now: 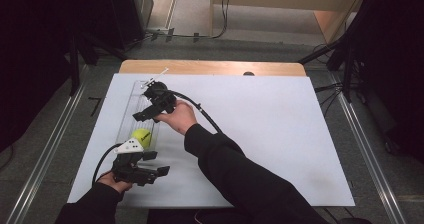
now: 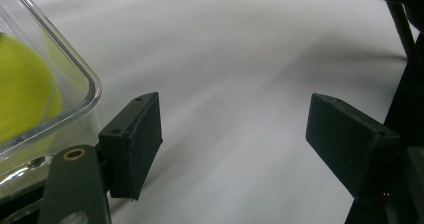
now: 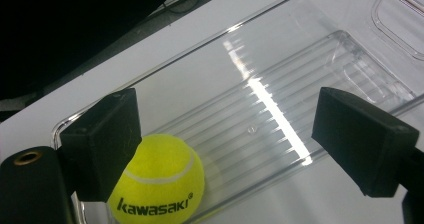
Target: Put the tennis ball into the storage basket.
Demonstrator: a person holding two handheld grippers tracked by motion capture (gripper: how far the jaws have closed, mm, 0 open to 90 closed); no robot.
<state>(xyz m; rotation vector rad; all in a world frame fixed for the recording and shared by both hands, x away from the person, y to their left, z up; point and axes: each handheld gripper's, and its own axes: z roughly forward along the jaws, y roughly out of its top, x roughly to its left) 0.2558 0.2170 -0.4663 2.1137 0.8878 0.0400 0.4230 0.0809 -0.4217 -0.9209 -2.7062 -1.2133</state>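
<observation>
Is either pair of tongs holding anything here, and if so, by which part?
Nothing is held. The right tongs stand open above the yellow tennis ball lying in the clear plastic tray; the left tongs are open, empty.

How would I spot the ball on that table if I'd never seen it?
Find the white table, then the long clear plastic tray along its left side. The tennis ball lies in the tray's near end: bright yellow, round, printed "kawasaki", the only coloured thing there.

The tennis ball (image 3: 157, 181) reads "kawasaki" in black letters.
</observation>
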